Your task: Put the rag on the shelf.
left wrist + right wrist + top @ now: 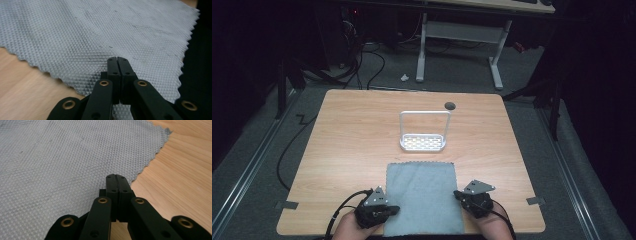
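From the high view, a grey cloth lies flat on the near middle of the wooden table, its near edge reaching the table's front edge. The left gripper sits at the cloth's left edge and the right gripper at its right edge, each held in a hand that comes in from the bottom, with the cloth between them. Beyond the cloth, well apart from it, stands a white rack with an upright handle and a perforated base, and a small dark round hole lies near the table's far edge. In the left gripper view, the left gripper has its two black jaws pressed together with nothing between them, the tips over the textured cloth close to its zigzag edge; whether the tips touch the fabric is hard to tell from this angle. In the right gripper view, the right gripper likewise has its jaws closed on nothing, the tips over the cloth just inside its pinked edge, with bare table to the right.
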`<state>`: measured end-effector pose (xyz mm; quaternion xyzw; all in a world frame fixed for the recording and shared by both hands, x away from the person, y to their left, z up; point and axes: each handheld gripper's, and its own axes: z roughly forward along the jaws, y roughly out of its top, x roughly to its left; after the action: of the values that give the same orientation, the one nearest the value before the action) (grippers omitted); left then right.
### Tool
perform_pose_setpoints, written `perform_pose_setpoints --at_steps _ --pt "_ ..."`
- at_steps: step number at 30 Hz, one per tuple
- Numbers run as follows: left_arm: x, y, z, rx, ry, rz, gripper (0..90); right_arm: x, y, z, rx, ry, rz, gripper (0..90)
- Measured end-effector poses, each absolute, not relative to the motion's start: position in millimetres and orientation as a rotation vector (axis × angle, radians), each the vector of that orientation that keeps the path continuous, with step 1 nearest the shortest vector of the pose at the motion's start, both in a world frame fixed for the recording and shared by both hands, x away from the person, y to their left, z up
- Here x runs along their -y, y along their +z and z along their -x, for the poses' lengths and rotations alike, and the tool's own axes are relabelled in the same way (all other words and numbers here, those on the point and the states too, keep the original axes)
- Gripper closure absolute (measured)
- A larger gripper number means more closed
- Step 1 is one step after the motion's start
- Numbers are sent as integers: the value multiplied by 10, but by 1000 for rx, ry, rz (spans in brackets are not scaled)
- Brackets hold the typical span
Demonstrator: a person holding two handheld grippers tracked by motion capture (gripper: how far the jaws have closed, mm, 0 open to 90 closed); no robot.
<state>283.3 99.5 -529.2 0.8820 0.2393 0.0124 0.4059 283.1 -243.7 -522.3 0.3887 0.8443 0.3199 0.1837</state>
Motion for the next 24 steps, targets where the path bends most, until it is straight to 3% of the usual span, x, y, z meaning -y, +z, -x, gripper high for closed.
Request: perform_pose_setpoints --at_steps 11,15,21,24 --pt "-998 -5289 -2773 -554 22 -2233 824 2516 -5231 -2760 -2368 908 -1099 889" --pt "-1058 -5262 -2782 -573 83 -2232 798 2525 -5224 -2760 -2380 912 -1089 844" --pt "-1318 -5205 -3108 -825 227 -2030 700 2620 -5156 -2769 -2270 1004 -1123 782" --pt "-1296 -5231 -3315 -931 325 -2021 642 2649 -5131 -2765 -2238 1026 -1109 762"
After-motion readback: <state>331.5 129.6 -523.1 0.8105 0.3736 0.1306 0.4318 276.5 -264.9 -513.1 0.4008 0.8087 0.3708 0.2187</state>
